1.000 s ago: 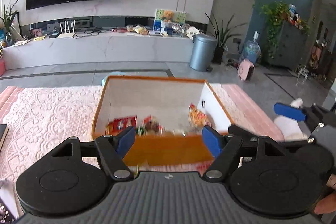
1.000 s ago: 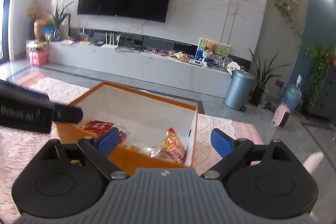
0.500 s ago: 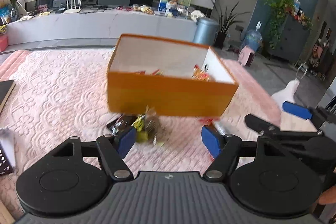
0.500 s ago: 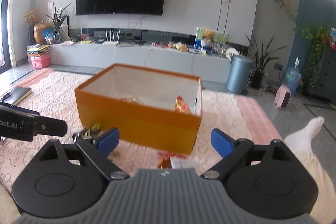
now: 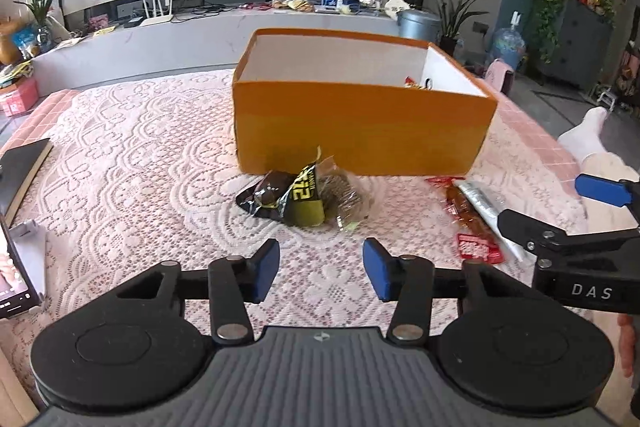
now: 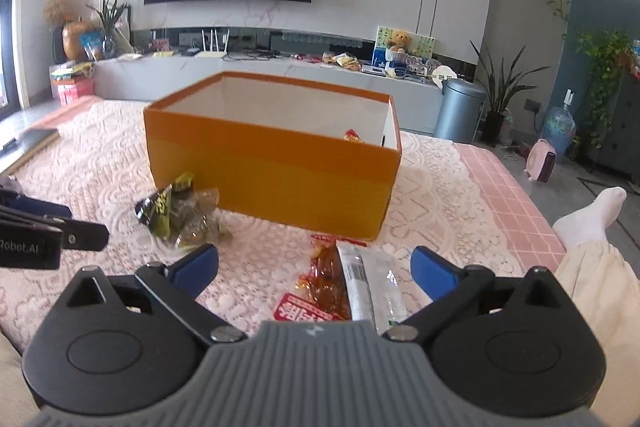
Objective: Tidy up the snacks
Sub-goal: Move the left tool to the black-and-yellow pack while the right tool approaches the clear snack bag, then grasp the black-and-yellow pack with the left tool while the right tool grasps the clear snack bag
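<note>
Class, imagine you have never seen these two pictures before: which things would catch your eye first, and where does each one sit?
The orange box stands open-topped in the middle of the lace-covered table. Before its near wall lies a heap of dark and yellow snack packets, with a red packet and a white packet side by side to the right. The left gripper and right gripper frame each view, jaws apart and empty.
</note>
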`<state>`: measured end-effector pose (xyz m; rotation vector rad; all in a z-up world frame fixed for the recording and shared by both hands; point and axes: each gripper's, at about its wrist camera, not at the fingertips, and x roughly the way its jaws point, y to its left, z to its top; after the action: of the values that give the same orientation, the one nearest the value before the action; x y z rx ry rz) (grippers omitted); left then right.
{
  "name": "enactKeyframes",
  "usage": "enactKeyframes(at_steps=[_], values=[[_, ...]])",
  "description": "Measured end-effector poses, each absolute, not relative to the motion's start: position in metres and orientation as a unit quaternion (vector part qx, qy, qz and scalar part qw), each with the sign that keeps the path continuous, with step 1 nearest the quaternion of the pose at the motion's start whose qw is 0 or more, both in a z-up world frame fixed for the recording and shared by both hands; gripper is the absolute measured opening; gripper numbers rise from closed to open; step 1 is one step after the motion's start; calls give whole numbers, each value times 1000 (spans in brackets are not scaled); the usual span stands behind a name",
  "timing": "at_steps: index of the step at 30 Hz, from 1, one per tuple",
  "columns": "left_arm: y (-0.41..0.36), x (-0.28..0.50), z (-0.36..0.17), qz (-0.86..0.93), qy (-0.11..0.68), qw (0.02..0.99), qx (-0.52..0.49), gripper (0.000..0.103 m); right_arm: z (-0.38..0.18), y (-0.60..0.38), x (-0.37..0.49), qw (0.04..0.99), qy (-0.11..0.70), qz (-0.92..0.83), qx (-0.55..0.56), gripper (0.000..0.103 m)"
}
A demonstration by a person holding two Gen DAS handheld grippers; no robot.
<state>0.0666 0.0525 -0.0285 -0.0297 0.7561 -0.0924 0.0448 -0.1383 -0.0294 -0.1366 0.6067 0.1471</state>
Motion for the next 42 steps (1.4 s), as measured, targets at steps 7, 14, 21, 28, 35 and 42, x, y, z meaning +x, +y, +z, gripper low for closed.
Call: enactKeyframes(at_steps=[7,14,21,28,35,42], values=[[58,70,-30,-56,356,933,-1,64,-37,-142,54,946,315,67,-46,99],[67,82,-34,-57,359,932,-10,76,-44,-136,70,939,331,87,-29,99],[78,94,-37,-59,362,930,-34,78,-52,-125,91,933,345,101,-19,99],[83,112,-43,-56,379,923,-28,76,-60,-115,113,928,358,105,-6,99],[90,130,-52,-68,398,914,-25,70,-66,-97,131,925,356,126,-33,99],[88,142,-63,-83,395,915,7,70,-68,-87,147,926,352,130,-44,99]])
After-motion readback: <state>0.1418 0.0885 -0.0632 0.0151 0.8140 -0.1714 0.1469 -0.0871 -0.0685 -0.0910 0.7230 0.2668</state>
